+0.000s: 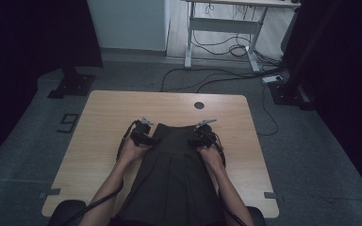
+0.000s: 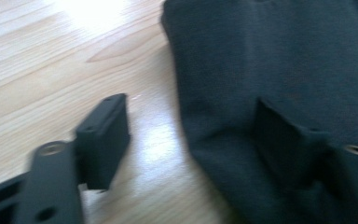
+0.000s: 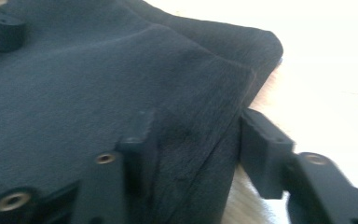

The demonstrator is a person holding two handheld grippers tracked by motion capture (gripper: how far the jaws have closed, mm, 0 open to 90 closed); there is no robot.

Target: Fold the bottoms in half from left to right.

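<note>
A dark pleated skirt lies flat on the light wooden table, its waistband away from the person and its hem hanging over the near edge. My left gripper is at the waistband's left corner. In the left gripper view the skirt has its edge between my jaws; one jaw rests on cloth, the other stands on bare wood with a gap. My right gripper is at the right corner, where bunched cloth fills the space between its jaws.
A round black grommet sits near the table's far edge. Beyond the table are a white desk frame, floor cables and a black stand base. Bare tabletop lies either side of the skirt.
</note>
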